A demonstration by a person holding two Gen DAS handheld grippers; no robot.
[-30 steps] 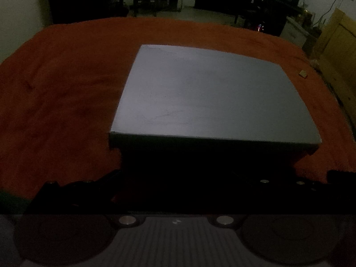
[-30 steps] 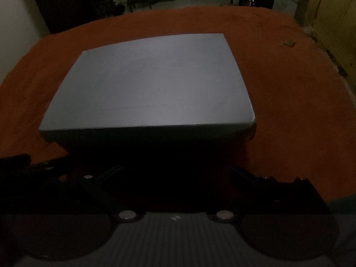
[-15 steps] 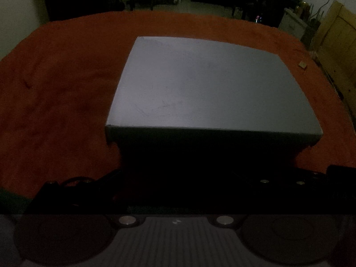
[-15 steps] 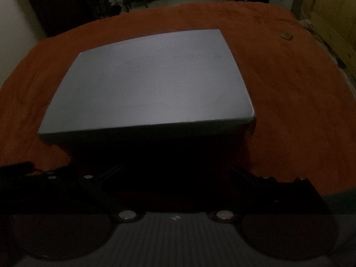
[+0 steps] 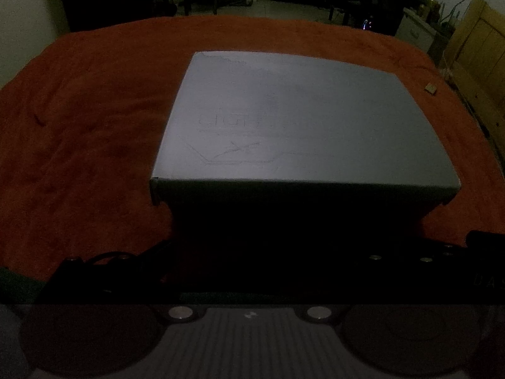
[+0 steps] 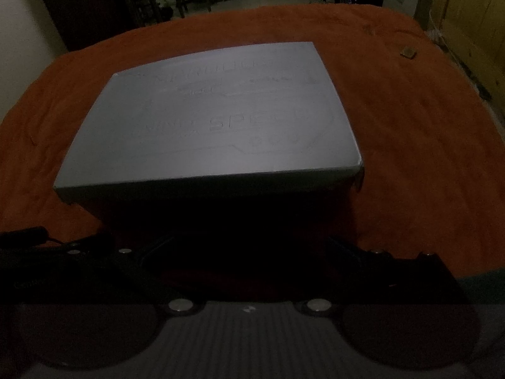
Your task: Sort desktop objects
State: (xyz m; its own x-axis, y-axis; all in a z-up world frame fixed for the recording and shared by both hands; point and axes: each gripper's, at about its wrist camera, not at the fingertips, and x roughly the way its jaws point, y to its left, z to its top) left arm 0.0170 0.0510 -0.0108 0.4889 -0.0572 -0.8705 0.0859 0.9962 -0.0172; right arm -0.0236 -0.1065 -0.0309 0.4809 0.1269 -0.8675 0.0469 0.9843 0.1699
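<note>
Where orange cloth [image 5: 79, 132] spreads | grey box [image 5: 300, 117] centred | small block [image 5: 430, 88] far-right

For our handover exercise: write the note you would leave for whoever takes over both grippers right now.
Left gripper: near the grey box, jaws too dark to judge.
Right gripper: same, nothing visibly held.
Things: closed box on the orange cloth; small tan item lies apart, far right.
Done: nothing visibly sorted.
Left: probably open the box, then put away the tan item.

A matt grey cardboard box [image 5: 300, 117] with faint embossed lettering sits on the desk's fuzzy, wrinkled orange cloth [image 5: 79, 132]; yellowish wooden panels [image 6: 467, 15] stand far right.
</note>
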